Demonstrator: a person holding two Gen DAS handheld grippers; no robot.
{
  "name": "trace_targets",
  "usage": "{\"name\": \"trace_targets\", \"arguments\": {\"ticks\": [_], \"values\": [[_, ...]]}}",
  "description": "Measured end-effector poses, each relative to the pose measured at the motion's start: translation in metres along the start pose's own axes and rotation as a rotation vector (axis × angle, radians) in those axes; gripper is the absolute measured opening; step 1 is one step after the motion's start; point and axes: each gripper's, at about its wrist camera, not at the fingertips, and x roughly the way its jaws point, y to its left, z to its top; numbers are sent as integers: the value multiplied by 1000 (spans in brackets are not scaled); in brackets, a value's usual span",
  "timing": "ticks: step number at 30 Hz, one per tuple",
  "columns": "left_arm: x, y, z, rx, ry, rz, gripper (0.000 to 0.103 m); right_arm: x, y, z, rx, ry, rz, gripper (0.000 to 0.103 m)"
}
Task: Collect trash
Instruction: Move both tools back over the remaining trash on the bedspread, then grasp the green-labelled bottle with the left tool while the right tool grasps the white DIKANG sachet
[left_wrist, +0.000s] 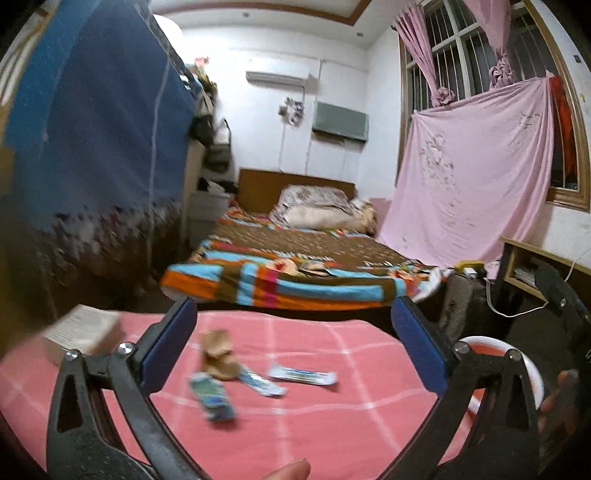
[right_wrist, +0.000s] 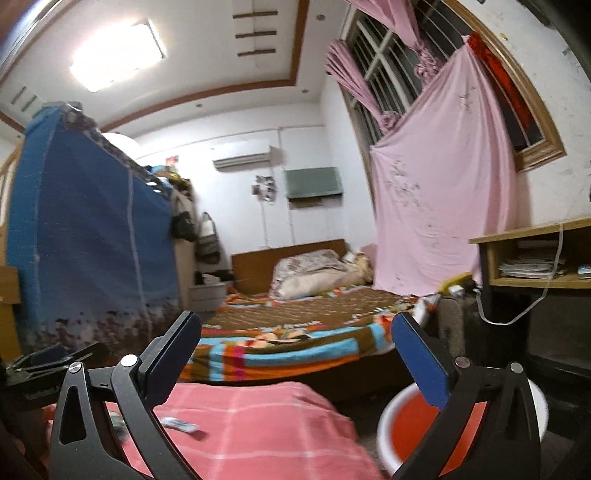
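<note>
Trash is lying on the pink checked cloth (left_wrist: 314, 417), right ahead of the left gripper (left_wrist: 291, 347) and a bit below its fingertips. There's a crumpled brown paper (left_wrist: 219, 356) closest to the left finger, a blue-green wrapper (left_wrist: 212, 400) below it, a small blue-white wrapper (left_wrist: 260, 382) touching the brown paper's lower edge, and a long white wrapper (left_wrist: 303, 376) just right of that, nearer the middle of the gap. All a bit blurry, so no idea what the wrappers say.

Left gripper is spread wide with nothing between the blue pads (left_wrist: 168, 345); the stuff just sits on the cloth beyond them. A book (left_wrist: 83, 328) sits off to the left of that gripper on the same cloth. A thumb tip (left_wrist: 288, 470) pokes in at the bottom edge.

Right gripper (right_wrist: 295, 354) is wide open too, empty, pointing pretty much level toward the bed (right_wrist: 295, 332). Below its right finger is the bin (right_wrist: 410, 428), white rim with an orange inside, sitting just off the right edge of the cloth. From this side one wrapper (right_wrist: 181, 424) shows on the cloth near the left finger.

The bin also peeks out behind the left gripper's right finger.
</note>
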Motion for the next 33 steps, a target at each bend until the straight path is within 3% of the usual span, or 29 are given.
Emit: {"name": "trace_targets", "arguments": {"ticks": [7,12,19,24,26,28,33], "values": [[-20,47,-8,21,-28,75,88,7,42,-5,-54,41,180,103],[-25,77,-16,43,-64,120,88,27,73,-14,-170,58,284,103],[-15,90,-26,39,-54,127,88,70,94,-44,-218,201,256,103],[8,80,-28,89,53,93,88,110,92,-62,-199,388,271,103],[24,76,-30,108,133,76,88,119,92,-69,-205,453,280,97],[41,75,-34,110,218,37,87,132,91,-78,-196,528,300,80],[79,77,-42,52,420,-42,76,152,95,-96,-195,689,362,70]]}}
